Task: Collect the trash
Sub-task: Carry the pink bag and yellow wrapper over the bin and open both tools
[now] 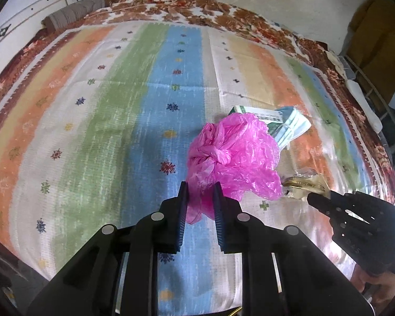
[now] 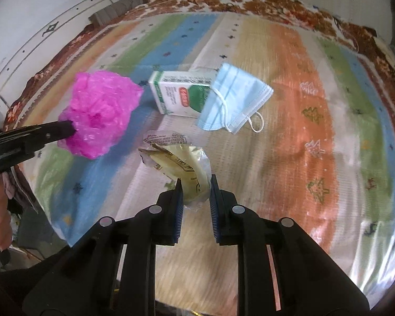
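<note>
A crumpled pink plastic bag [image 1: 231, 155] is held off the striped bedcover by my left gripper [image 1: 200, 192], which is shut on its lower end; it also shows in the right wrist view [image 2: 102, 115]. My right gripper [image 2: 196, 187] is shut on a yellowish clear plastic wrapper [image 2: 181, 163], also seen in the left wrist view [image 1: 302, 181]. A white and green carton [image 2: 181, 94] lies on the cover with a light blue face mask [image 2: 234, 100] resting against it. In the left wrist view the carton [image 1: 252, 112] and the mask [image 1: 292, 126] lie partly behind the bag.
The striped bedcover [image 1: 118, 105] lies over a brown floral blanket [image 1: 197, 8]. A grey rolled cloth [image 1: 73, 13] sits at the far left corner by the white wall. A yellow cloth hangs at the far right [image 1: 374, 26].
</note>
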The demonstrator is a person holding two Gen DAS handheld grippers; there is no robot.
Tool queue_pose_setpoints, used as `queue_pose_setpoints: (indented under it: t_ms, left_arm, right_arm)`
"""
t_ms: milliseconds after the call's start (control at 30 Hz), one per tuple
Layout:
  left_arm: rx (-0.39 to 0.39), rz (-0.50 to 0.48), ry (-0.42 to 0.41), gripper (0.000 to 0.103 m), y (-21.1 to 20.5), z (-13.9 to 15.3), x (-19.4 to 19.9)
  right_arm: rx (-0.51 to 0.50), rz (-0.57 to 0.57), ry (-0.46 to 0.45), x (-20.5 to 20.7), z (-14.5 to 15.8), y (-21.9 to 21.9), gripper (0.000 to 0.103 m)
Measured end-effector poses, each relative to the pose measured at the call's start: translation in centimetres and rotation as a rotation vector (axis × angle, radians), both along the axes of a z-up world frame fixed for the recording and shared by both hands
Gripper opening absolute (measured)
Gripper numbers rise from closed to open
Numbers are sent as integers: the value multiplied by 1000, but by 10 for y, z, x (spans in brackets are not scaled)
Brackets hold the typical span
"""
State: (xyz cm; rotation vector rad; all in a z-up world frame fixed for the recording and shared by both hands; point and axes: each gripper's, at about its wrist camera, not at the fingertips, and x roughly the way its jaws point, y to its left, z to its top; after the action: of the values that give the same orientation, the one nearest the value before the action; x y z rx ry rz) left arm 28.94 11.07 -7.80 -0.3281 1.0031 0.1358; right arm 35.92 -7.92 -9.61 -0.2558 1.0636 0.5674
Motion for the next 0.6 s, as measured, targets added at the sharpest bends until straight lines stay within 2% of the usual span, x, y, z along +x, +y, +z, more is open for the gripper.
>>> queue_pose_setpoints:
  t_ms: [367, 600]
  left_arm:
    - [-23, -22, -61, 18, -2, 28, -26]
    - [-44, -45, -113, 18, -26, 46, -44]
  right_arm:
    - [2, -19, -37, -36, 31, -21, 16]
    - [62, -40, -62, -60, 58, -42, 17]
